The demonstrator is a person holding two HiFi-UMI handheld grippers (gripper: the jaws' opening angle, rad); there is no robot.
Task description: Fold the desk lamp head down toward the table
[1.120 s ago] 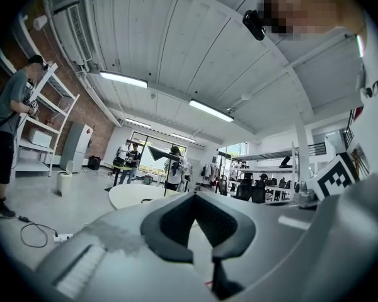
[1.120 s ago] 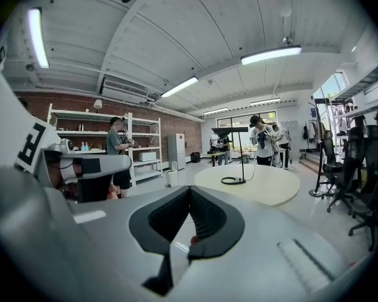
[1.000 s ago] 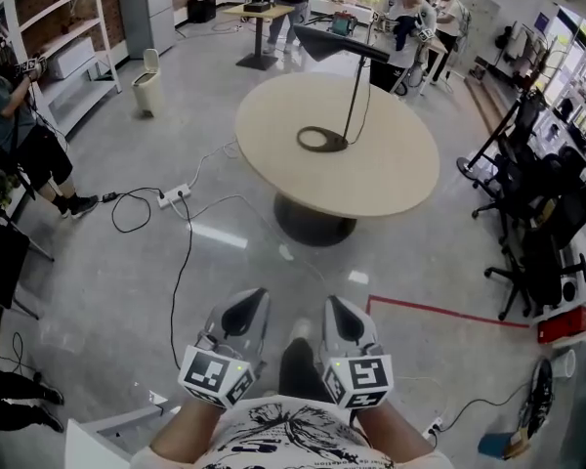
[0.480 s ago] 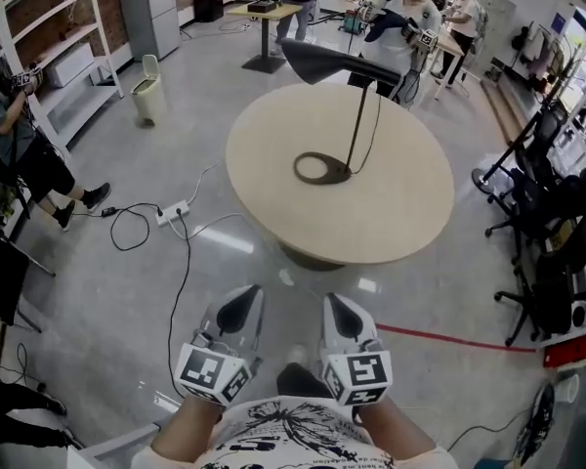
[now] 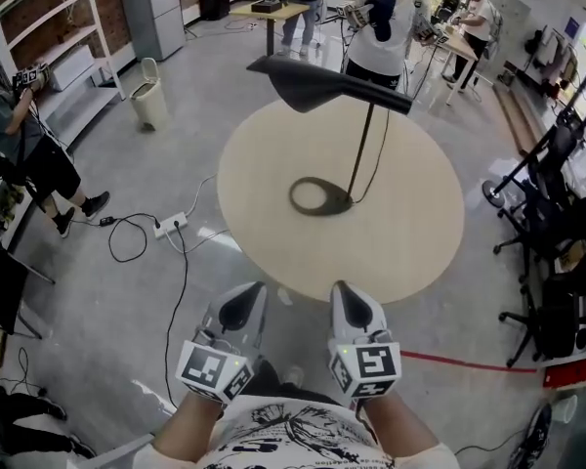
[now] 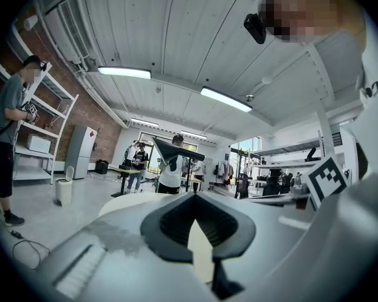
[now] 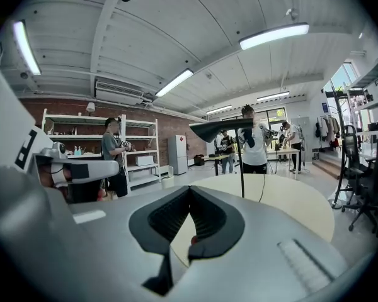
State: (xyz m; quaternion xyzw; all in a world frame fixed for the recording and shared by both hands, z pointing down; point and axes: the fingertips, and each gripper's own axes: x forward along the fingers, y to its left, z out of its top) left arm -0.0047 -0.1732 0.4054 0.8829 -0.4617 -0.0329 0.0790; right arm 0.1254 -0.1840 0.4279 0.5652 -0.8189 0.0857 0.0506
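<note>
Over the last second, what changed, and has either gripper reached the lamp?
The person has walked closer: the round table and desk lamp now look nearer and larger in the head view, with the table edge just ahead of the grippers. Nothing was grasped or let go. The left gripper and right gripper stay shut, empty and side by side near the body. The lamp head remains raised, untouched.

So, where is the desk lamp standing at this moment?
In the head view the desk lamp stands near the middle of the round table, straight ahead of the person, with its dark head reaching left above the tabletop.
</note>
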